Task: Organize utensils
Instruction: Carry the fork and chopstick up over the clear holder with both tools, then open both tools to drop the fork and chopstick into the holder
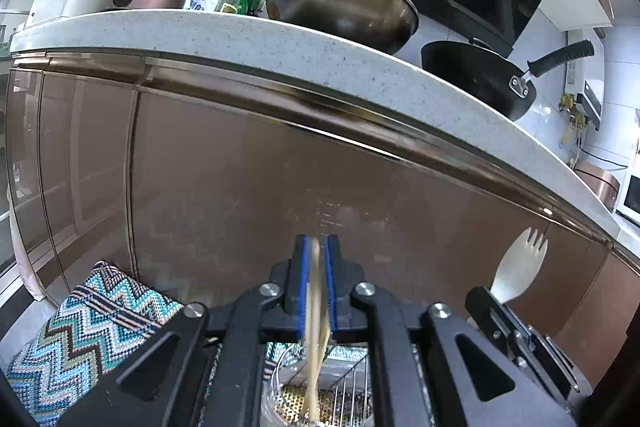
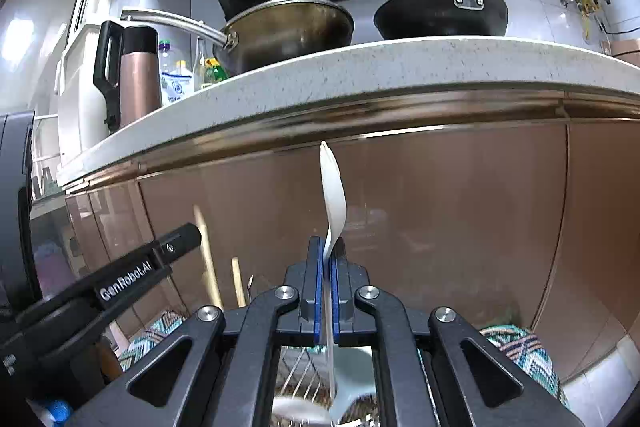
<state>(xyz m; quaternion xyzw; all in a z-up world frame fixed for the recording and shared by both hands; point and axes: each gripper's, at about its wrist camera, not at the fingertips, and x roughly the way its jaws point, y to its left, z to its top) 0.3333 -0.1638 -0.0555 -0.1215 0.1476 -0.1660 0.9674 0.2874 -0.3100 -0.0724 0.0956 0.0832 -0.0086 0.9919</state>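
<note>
left hand-held gripper (image 1: 316, 255) pinching chopsticks (image 1: 316, 311) upright at lower centre, right hand-held gripper (image 2: 327, 251) clamping spork (image 2: 333, 195) likewise, probably for dropping into rack (image 1: 340, 395) below.

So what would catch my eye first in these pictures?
Probably the two black grippers, each clamped on a utensil held upright: the right gripper pinches a white spork, the left gripper grips wooden chopsticks. Behind them curves a speckled countertop carrying a steel wok.
</note>
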